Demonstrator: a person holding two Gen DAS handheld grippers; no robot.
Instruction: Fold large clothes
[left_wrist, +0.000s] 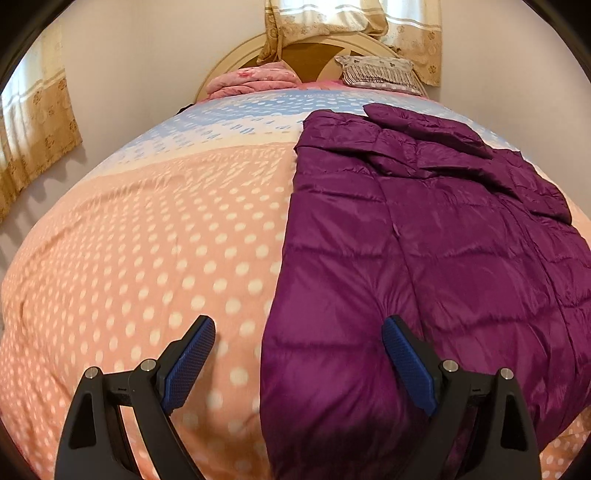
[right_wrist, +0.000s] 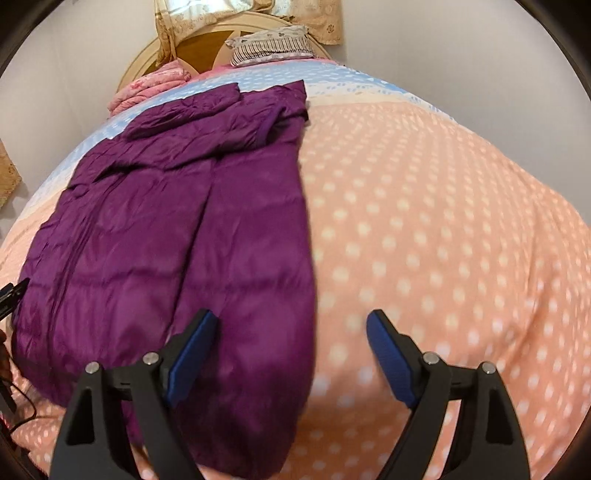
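The purple puffer coat (left_wrist: 424, 240) is lying flat on the bed, its long axis running from the foot of the bed toward the headboard (left_wrist: 314, 59). Its hem is sitting at the near end, by both grippers, and its collar end is pointing toward the pillows. It is lying folded lengthwise into a long narrow shape, with a sleeve (left_wrist: 461, 147) lying across the upper part at a slant. The coat is resting on the polka-dot bedspread (left_wrist: 147, 240), peach near us and pale blue farther up.

The left gripper (left_wrist: 299, 330) is hovering over the coat's left hem edge, its fingers (left_wrist: 192, 354) spread wide and grasping nothing. The right gripper (right_wrist: 291, 325) is hanging above the coat's right edge, fingers (right_wrist: 388, 354) likewise released, nothing between them.

Beyond the coat, a striped pillow (left_wrist: 380, 72) and a folded pink quilt (left_wrist: 251, 79) are sitting against the headboard, with curtains (left_wrist: 351, 26) hanging behind.
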